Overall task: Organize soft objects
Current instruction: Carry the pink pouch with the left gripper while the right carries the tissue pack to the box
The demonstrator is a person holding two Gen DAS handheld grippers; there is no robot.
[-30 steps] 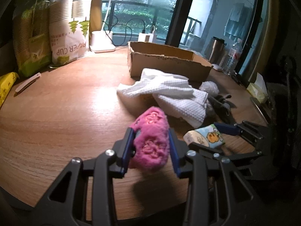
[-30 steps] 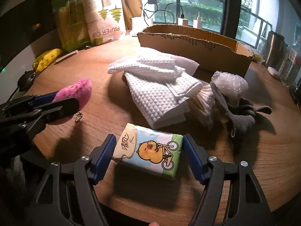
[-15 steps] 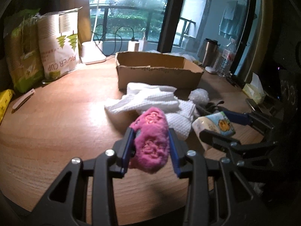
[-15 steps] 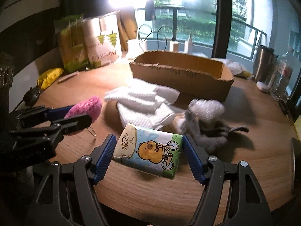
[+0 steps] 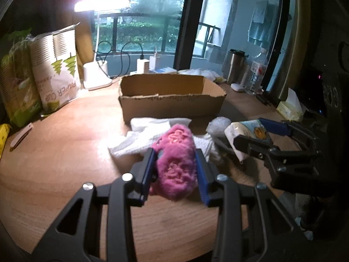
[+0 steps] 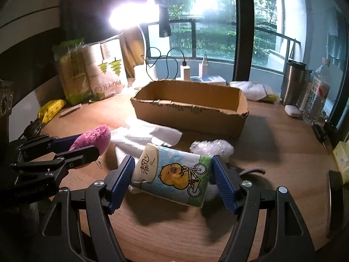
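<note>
My left gripper (image 5: pixel 175 170) is shut on a pink plush toy (image 5: pixel 176 166) and holds it above the wooden table; the toy also shows in the right wrist view (image 6: pixel 93 139). My right gripper (image 6: pixel 172 174) is shut on a tissue pack (image 6: pixel 172 172) printed with a cartoon bear on a bicycle, also held in the air, and seen in the left wrist view (image 5: pixel 246 133). An open cardboard box (image 6: pixel 189 109) stands behind. White waffle cloths (image 5: pixel 144 135), a bubble-wrap ball (image 6: pixel 213 148) and a grey cloth (image 6: pixel 250 171) lie on the table below.
Paper-cup bags (image 5: pixel 59 74) stand at the back left beside a lit desk lamp (image 5: pixel 96 76). A steel flask (image 6: pixel 294 85) and a water bottle (image 6: pixel 316 96) stand at the back right. A yellow tissue box (image 5: pixel 290 109) sits at the right edge.
Both grippers have lifted higher off the table with their objects held, so the box and the room behind show more.
</note>
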